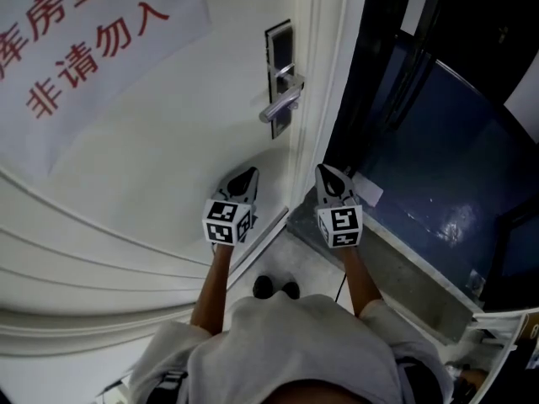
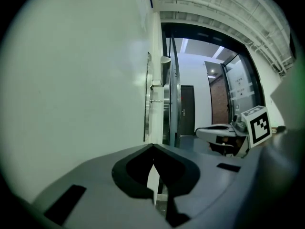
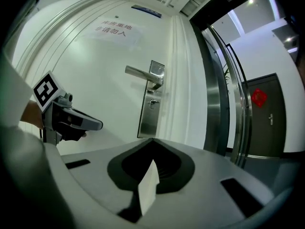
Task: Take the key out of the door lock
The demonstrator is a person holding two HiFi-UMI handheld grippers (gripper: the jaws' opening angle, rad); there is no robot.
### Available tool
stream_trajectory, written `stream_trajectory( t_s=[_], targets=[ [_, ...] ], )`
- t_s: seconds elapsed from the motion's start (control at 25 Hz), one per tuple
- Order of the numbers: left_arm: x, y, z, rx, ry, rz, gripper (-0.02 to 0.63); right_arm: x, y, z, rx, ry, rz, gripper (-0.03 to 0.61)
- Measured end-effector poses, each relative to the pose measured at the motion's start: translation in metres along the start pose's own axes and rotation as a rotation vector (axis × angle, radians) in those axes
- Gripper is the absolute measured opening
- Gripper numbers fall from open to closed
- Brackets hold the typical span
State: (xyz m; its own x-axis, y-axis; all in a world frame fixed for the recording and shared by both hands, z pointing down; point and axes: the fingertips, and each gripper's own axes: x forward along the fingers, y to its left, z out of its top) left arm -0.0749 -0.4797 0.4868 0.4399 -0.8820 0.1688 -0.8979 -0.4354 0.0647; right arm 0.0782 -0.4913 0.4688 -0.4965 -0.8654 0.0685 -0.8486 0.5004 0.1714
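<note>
The steel lock plate sits on the white door, with the lever handle near its top. Below the handle a small silver key sticks out of the plate. In the head view the plate and handle show, but I cannot pick out the key. My left gripper and right gripper hang side by side below the lock, both shut and empty, well short of it. The left gripper lies close along the door face. The right gripper points toward the plate.
The door stands ajar, its edge beside a dark doorway with a blue floor. A paper sign with red characters hangs on the door. My shoes stand on the threshold. A metal door frame rises to the right.
</note>
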Motion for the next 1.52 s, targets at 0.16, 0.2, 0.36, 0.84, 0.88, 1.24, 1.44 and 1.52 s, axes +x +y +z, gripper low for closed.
stream_trajectory(
  t_s=[0.16, 0.2, 0.36, 0.84, 0.88, 1.24, 1.44, 1.52],
  targets=[
    [0.001, -0.003, 0.002, 0.007, -0.001, -0.013, 0.018, 0.011, 0.007, 0.007, -0.040, -0.003, 0.018, 0.023],
    [0.001, -0.003, 0.002, 0.007, 0.000, -0.017, 0.018, 0.013, 0.008, 0.010, -0.064, -0.005, 0.020, 0.023],
    [0.003, -0.004, 0.000, 0.006, 0.003, -0.030, 0.018, 0.024, 0.009, 0.028, -0.241, -0.011, 0.025, 0.023],
    [0.008, -0.001, -0.001, 0.016, 0.010, -0.057, 0.018, 0.064, 0.012, 0.058, -1.008, 0.059, 0.005, 0.023],
    [0.008, -0.001, -0.001, 0.018, 0.010, -0.060, 0.018, 0.067, 0.012, 0.058, -1.051, 0.065, 0.004, 0.023],
    [0.010, 0.000, 0.000, 0.022, 0.006, -0.072, 0.018, 0.079, 0.007, 0.059, -1.255, 0.098, -0.005, 0.023],
    [0.011, 0.000, 0.001, 0.022, 0.005, -0.076, 0.018, 0.081, 0.012, 0.067, -1.256, 0.064, 0.028, 0.026],
    [0.011, -0.001, 0.000, 0.023, 0.005, -0.078, 0.018, 0.083, 0.013, 0.067, -1.268, 0.064, 0.041, 0.099]
  ],
)
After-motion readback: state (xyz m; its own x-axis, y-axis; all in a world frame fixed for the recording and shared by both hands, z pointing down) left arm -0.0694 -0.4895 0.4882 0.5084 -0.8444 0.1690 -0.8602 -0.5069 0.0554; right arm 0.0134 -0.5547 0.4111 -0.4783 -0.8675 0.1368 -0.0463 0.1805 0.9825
